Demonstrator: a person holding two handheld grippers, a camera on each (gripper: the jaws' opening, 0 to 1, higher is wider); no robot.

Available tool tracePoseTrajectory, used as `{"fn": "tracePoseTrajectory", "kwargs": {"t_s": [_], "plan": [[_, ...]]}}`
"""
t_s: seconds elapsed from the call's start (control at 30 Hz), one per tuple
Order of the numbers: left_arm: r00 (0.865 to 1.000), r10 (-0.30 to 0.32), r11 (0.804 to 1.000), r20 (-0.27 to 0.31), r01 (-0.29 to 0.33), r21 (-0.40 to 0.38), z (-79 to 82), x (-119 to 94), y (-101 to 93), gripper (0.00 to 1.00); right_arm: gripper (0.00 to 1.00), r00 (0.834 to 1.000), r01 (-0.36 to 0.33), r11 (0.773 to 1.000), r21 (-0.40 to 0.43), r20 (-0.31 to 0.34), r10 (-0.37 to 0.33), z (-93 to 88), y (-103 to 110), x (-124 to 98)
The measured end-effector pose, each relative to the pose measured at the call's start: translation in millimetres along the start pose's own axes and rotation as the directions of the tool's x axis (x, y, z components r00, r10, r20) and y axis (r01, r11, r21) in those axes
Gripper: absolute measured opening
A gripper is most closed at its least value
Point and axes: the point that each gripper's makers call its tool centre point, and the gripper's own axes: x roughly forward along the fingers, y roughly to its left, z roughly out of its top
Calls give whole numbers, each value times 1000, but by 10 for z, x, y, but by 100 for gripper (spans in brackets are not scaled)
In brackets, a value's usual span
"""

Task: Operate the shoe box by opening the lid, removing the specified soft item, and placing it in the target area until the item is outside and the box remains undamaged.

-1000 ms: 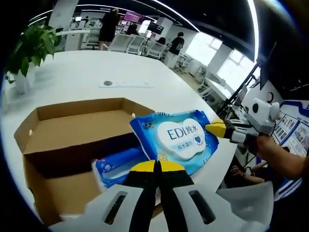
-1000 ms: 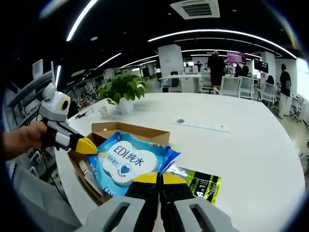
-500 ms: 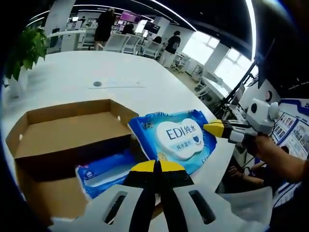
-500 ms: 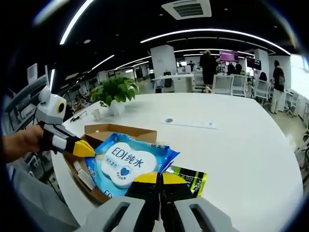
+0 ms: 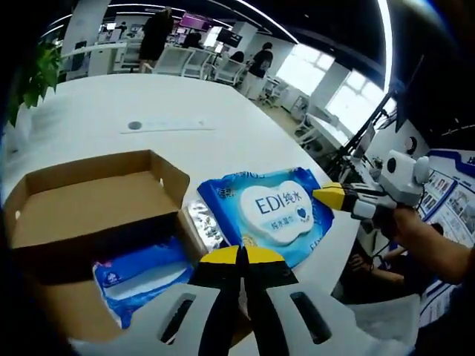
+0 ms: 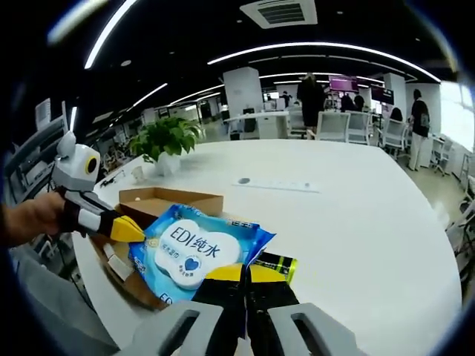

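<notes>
In the left gripper view, a green leafy plant (image 5: 33,74) stands at the far left edge of the round white desk (image 5: 185,111); nearer, the open brown cardboard shoe box (image 5: 82,200) sits with its walls up and a blue-and-white soft pack (image 5: 137,278) lying inside it; just beside the box's right wall a small silvery foil packet (image 5: 204,226) peeks out; to its right the blue wet-wipe pack with a white cloud-shaped label (image 5: 271,215) is held up between the two tools, outside the box; the left claw (image 5: 241,256) has its yellow-tipped jaws pressed together on the pack's near edge; at the far right the right claw (image 5: 326,195) pinches the pack's opposite edge, a hand (image 5: 415,230) behind it.

In the right gripper view, a hand (image 6: 30,219) at the far left grips the left claw (image 6: 137,231), whose yellow tip meets the wipe pack's (image 6: 193,248) left edge; the shoe box (image 6: 163,202) lies behind and below the pack, with the potted plant (image 6: 167,137) farther back on the desk (image 6: 356,215); the right claw (image 6: 245,273) is closed on the pack's lower edge; a green-and-black foil sachet (image 6: 274,261) lies on the desk just beside the pack's right corner; people stand among chairs in the far background.
</notes>
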Motion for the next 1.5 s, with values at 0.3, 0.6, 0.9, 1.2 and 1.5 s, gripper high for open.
{"fn": "tracePoseTrajectory", "kwargs": {"t_s": [0.3,0.6,0.9,1.2,1.5], "plan": [[1000,11,1000,-22,-11,15,31,142,37,0,0,1000,3,1000,1,-18,-3,-42,-123,118],[997,31,996,-69,-24,91,5,318,69,0,0,999,-3,1000,0,-41,3,-133,-256,248],[992,53,988,-113,-35,151,11,456,102,0,0,998,-1,999,34,-58,3,-202,-355,352],[981,93,975,-170,-55,215,-17,577,154,0,0,997,-3,999,47,-76,7,-270,-426,478],[959,157,946,-237,-77,316,-70,653,185,0,0,995,-11,999,53,-101,16,-377,-474,615]]}}
